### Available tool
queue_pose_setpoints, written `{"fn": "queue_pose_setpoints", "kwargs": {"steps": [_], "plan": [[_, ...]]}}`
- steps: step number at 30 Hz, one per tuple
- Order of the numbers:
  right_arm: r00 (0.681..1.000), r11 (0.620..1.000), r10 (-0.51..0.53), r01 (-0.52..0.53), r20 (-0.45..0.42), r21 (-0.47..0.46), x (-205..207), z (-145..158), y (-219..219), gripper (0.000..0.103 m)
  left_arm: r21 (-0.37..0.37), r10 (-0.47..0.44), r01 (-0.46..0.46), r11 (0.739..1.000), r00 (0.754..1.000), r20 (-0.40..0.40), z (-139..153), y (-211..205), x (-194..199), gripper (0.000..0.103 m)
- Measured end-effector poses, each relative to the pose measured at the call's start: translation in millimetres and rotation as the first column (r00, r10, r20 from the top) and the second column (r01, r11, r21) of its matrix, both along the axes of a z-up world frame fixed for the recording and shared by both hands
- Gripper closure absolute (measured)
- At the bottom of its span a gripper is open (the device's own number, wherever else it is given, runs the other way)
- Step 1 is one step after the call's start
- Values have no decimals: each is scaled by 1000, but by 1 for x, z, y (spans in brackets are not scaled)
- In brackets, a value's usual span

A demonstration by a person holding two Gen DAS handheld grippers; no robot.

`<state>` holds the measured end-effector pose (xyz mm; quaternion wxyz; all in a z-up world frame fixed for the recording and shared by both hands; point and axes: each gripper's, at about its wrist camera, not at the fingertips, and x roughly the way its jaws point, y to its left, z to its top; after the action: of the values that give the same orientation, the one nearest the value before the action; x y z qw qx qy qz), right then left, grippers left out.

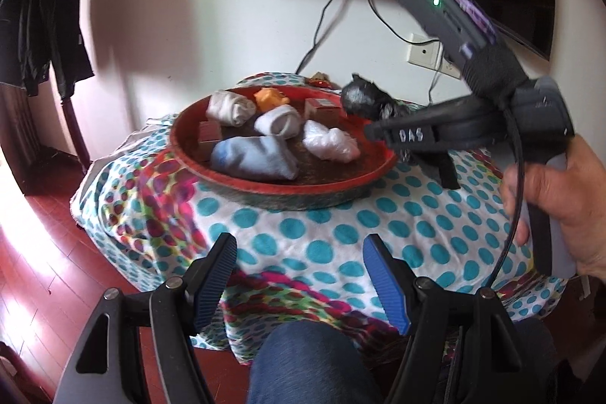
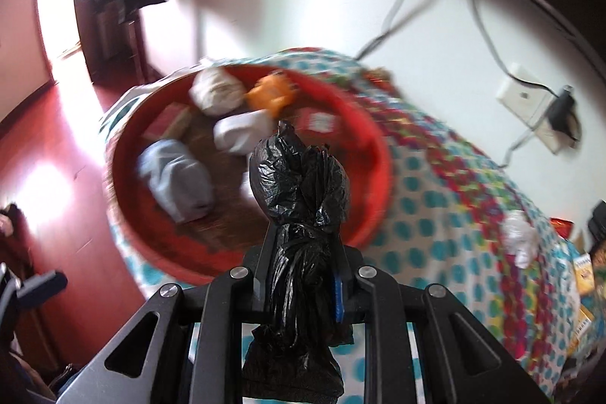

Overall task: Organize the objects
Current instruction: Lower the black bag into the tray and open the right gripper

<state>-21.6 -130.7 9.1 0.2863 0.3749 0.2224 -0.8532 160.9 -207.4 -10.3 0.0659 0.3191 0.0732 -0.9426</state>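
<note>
Your right gripper (image 2: 299,286) was clamped on a knotted black plastic bag (image 2: 299,177), its fingers pressed together around the twisted neck so the bulging part stuck out ahead of them and a tail hung below. From the left wrist view, that gripper (image 1: 373,133) and your right hand (image 1: 560,192) held the bag (image 1: 360,97) above the far right rim of the red tray (image 1: 265,182); whether it touched the rim could not be told.

Your left gripper (image 1: 299,275) hovered with its fingers (image 1: 386,279) wide apart and nothing between them, over the dotted cloth (image 1: 325,233) short of the tray.

In the tray lay a blue-grey sock roll (image 1: 253,159), two white sock rolls (image 1: 278,122) (image 1: 231,108), a white plastic bundle (image 1: 331,141), an orange toy (image 1: 269,97) and small boxes (image 1: 322,106). In the right wrist view another white bundle (image 2: 520,237) sat on the cloth (image 2: 435,214), well apart from the tray (image 2: 378,154). Your knee (image 1: 306,358) showed below the cloth's edge.
</note>
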Motion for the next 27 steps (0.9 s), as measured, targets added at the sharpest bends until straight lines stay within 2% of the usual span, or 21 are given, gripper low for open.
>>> {"fn": "queue_pose_setpoints", "kwargs": {"steps": [8,19,27], "plan": [[999,999,27,-28,39,18,8,-27,-39,82,25,26,-26,999,1000,16,-4,-15,6,32],[998,999,37,-38,45,29,-9,-38,-65,81,31,21,-22,999,999,34,-13,-16,-2,32],[999,1000,14,-13,29,-28,-44,-12,-82,81,33,17,-19,999,999,50,-18,-14,-7,32]]}}
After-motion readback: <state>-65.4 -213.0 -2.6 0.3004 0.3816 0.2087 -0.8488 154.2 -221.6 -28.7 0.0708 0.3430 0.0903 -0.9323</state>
